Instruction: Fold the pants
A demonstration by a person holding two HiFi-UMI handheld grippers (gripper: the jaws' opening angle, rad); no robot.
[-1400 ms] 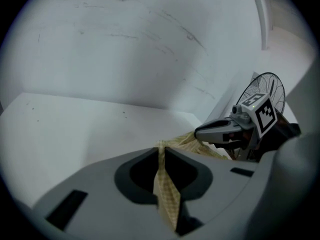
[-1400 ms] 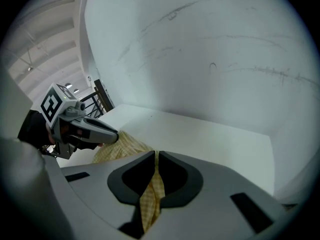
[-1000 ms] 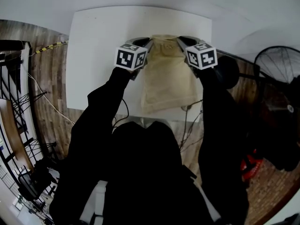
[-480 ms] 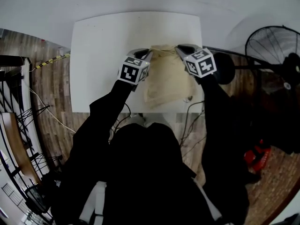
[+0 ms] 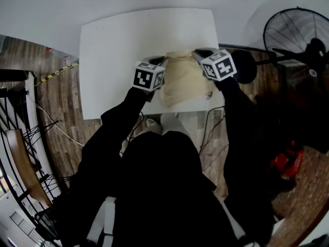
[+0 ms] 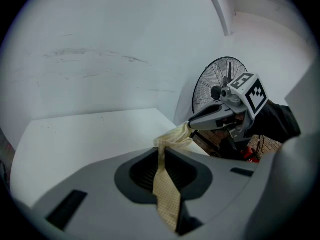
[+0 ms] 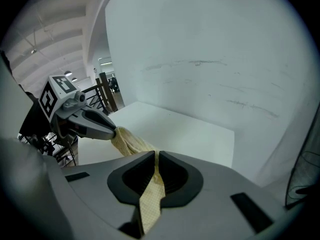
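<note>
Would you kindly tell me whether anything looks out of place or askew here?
Nothing looks damaged or spilled. The pants, pinched by the left gripper and the right gripper, sag bunched between them and sit off-centre, by the near right edge of the table.

pants (image 5: 184,79) pale yellow, fine check weave, table (image 5: 118,45) plain white, left gripper (image 5: 162,62) and right gripper (image 5: 198,53) grey with black-and-white square markers, sleeves (image 5: 118,122) black, floor (image 5: 56,81) brown wood planks, fan (image 5: 293,32) black, far right
</note>
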